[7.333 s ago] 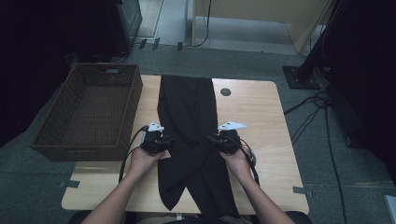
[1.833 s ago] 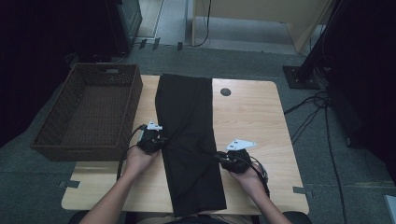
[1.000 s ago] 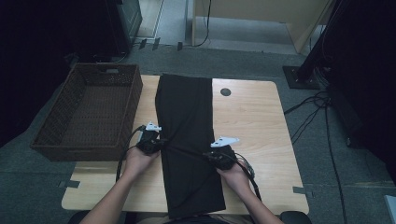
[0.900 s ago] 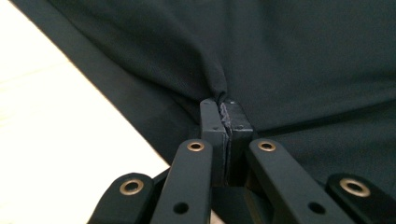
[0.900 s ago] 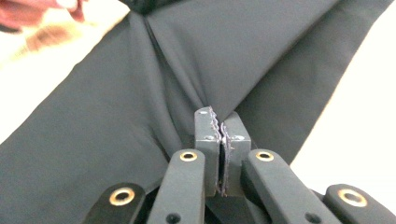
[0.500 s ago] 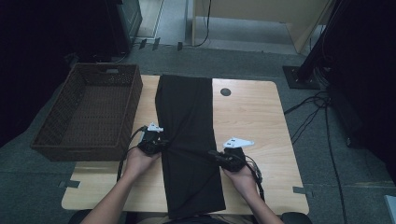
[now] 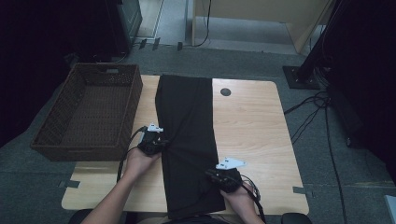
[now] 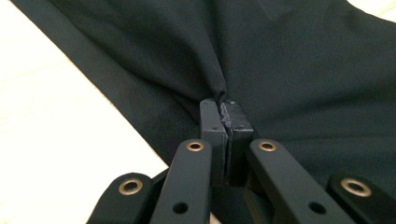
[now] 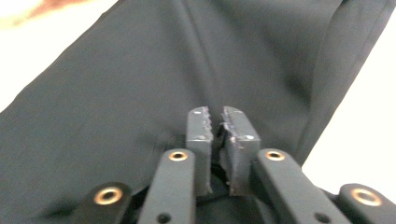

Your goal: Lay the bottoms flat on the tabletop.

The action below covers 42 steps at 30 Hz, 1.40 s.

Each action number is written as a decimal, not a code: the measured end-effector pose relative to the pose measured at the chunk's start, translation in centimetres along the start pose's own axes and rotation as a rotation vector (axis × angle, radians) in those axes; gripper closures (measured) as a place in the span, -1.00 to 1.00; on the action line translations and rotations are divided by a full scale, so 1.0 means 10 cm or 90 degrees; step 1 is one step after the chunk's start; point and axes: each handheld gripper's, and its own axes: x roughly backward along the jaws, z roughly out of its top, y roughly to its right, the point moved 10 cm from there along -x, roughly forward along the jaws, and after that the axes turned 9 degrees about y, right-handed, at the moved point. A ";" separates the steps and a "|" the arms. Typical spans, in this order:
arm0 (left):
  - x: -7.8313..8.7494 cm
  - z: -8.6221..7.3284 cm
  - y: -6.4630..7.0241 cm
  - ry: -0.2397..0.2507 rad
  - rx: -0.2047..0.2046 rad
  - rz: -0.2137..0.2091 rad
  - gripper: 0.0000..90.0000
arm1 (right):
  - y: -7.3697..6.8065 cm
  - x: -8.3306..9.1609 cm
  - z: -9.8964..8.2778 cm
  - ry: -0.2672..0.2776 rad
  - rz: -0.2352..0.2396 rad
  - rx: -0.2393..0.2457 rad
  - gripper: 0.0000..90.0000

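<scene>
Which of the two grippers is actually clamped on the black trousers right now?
The left gripper, at the trousers' basket-side edge: its fingers pinch a puckered fold. The right gripper has just been opening; a slit shows between its fingers, no cloth gathered.

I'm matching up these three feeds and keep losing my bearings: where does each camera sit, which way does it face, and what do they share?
High view: fixed above the person's side, looking forward and down on the table; both forearms, left gripper and right gripper show.
Left gripper view: rides the left gripper, looking along its jaws, shut on the black cloth.
Right gripper view: rides the right gripper, jaws slightly parted, just opening, over the cloth.
Shared: the black cloth and pale tabletop.
</scene>
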 end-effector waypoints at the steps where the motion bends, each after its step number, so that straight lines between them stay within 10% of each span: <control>1: 0.00 0.00 0.00 0.001 0.001 0.000 0.99 | -0.02 0.05 -0.04 -0.006 0.002 0.001 0.73; 4: 0.00 0.00 0.01 0.002 0.003 0.001 0.99 | -0.04 0.19 -0.11 -0.031 0.002 -0.013 0.62; 9: 0.00 0.00 0.01 0.001 0.002 0.000 0.99 | 0.19 0.20 0.18 0.050 -0.031 -0.015 0.27; 25: 0.02 -0.02 0.04 0.010 0.003 0.010 1.00 | 0.95 -0.73 0.84 0.069 -0.085 -0.027 -0.22; 31: 0.06 -0.06 0.08 0.012 0.000 0.014 1.00 | 1.19 -1.04 1.08 0.063 -0.107 -0.048 -0.29; 42: 0.07 -0.10 0.07 0.028 0.012 0.020 0.94 | 1.29 -1.26 1.15 0.053 -0.177 0.010 -0.06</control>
